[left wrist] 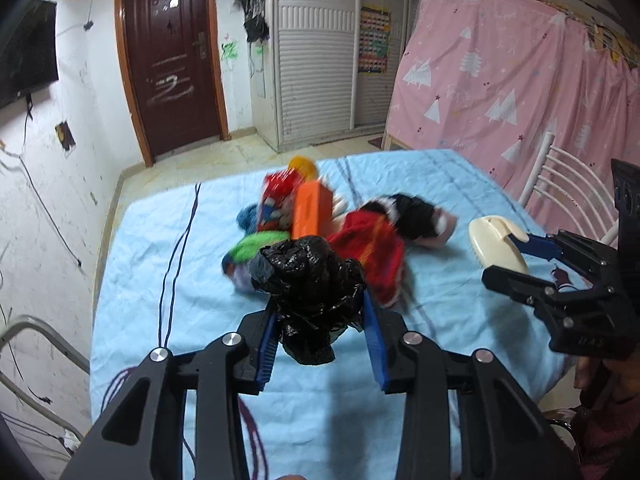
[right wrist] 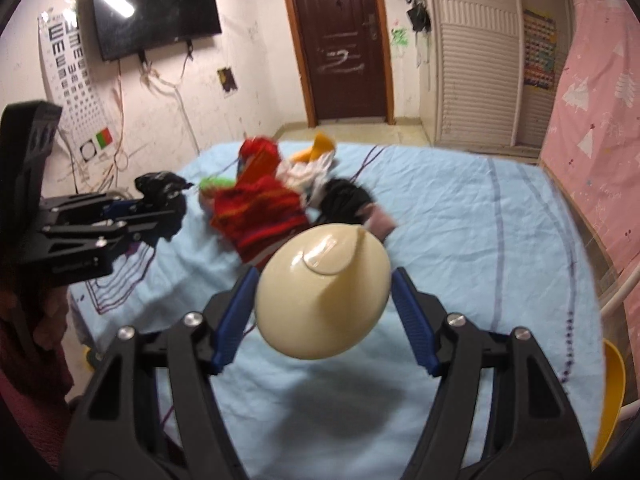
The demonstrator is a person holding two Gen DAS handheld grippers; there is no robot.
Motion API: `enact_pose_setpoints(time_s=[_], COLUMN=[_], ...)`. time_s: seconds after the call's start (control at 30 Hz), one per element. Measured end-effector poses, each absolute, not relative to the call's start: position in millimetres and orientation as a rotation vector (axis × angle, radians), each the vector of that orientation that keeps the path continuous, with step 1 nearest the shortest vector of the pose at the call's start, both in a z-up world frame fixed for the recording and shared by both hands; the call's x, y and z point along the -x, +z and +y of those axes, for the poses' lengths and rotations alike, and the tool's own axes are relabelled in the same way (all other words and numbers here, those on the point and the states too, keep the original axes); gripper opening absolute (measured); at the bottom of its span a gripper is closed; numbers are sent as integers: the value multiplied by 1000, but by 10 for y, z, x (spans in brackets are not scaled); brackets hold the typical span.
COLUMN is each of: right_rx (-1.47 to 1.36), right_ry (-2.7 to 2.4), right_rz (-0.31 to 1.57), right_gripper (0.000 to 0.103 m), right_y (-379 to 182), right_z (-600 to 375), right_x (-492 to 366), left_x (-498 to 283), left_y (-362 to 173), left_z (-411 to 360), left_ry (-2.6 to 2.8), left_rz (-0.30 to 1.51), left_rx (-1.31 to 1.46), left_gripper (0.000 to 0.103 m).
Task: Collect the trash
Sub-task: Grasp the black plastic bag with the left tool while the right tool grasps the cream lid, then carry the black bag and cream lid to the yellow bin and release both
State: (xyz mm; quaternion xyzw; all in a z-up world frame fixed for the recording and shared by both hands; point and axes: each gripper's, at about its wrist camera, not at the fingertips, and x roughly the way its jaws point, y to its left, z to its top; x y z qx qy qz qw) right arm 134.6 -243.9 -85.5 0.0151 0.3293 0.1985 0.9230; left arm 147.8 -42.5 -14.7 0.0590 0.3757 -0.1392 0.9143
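Left hand-held gripper (left wrist: 320, 320) clamps black bag (left wrist: 310, 280); right (right wrist: 324, 300) angled down, grips cream lid (right wrist: 320, 292), apparently.

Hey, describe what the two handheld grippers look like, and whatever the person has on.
Both the left gripper and the right gripper are matte black, with angular linkage arms that have cut-out slots and round silver pivot bolts. Their fingers end in blue ribbed pads. The right one carries faint embossed lettering and a boxy black housing behind it. A dark red knitted sleeve shows at the frame edge.
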Motion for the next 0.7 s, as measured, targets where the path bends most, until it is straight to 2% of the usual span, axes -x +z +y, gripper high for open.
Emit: enact_pose_setpoints(time_s=[0.7], right_rx=[-121], right_ry=[153], right_rz=[493], right_gripper=[66], right_y=[-467], right_z=[-4076], right_x=[-914], left_x=[-1523], left_y=[254], left_z=[-1952], left_ry=[-457], left_rz=[707], left_rx=[-225], left_gripper=[30])
